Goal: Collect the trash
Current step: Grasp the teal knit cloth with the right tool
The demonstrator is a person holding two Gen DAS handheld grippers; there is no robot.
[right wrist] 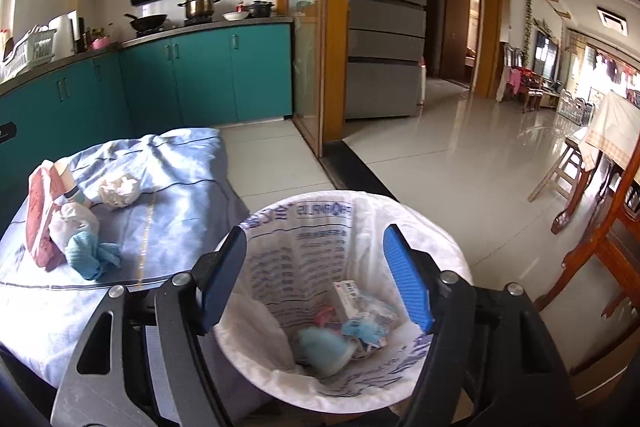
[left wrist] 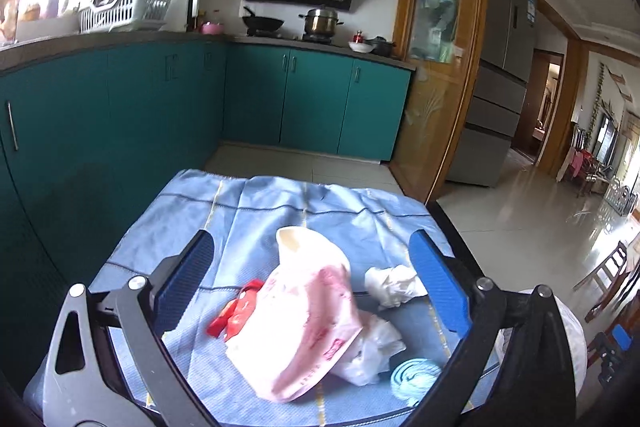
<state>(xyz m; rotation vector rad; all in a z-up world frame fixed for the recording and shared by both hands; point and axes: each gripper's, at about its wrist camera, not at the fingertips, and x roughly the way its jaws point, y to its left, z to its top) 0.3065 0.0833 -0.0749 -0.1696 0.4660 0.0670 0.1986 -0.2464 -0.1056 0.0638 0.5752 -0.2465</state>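
The left gripper (left wrist: 312, 267) hangs with jaws wide over a pink bag (left wrist: 308, 323) on the blue cloth (left wrist: 256, 203). The right gripper (right wrist: 316, 275), jaws wide and empty, sits above the lined bin (right wrist: 360, 211) holding trash.

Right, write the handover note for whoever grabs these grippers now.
Left gripper: open, empty, over the blue cloth, straddling the pink plastic bag.
Right gripper: open, empty, above the lined trash bin.
Done: a small box and blue wads already lie in the bin.
Left on the cloth: pink bag, red wrapper, crumpled white tissue, light-blue wad, clear plastic.
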